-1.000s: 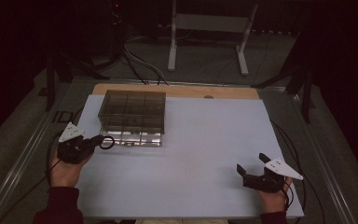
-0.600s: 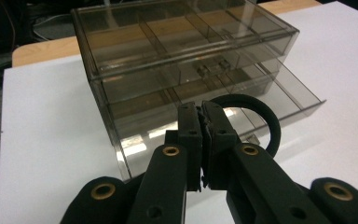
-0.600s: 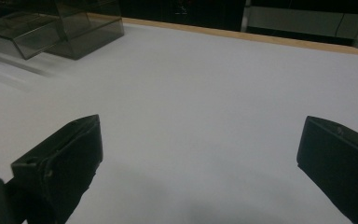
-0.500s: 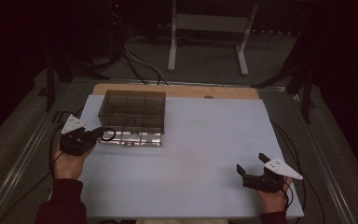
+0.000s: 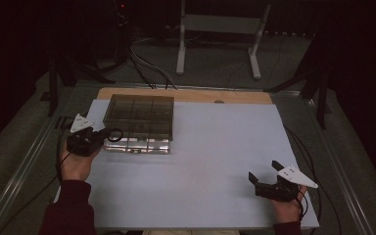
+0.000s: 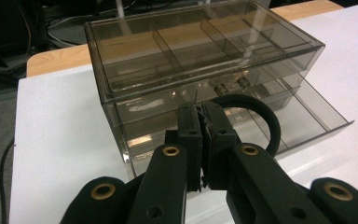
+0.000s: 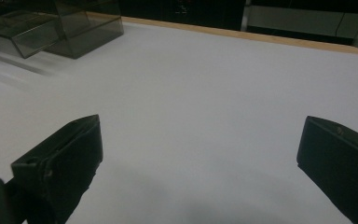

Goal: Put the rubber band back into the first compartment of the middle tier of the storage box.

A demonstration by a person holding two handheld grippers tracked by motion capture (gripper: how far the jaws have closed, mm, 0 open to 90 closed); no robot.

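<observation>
Now, hold: my left gripper (image 6: 201, 140) clamps black soft elastic ring (image 6: 256, 119).
Feel: light, floppy; pinch its band.
Right gripper (image 7: 200, 154): jaws apart.

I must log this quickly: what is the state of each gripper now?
Left gripper: closed on a black ring.
Right gripper: open, holding nothing.

Drawer box (image 5: 139, 122) at table's (image 5: 215, 147) far left, ring (image 5: 114, 135) just before it, drawer (image 6: 279, 114) ajar.
</observation>
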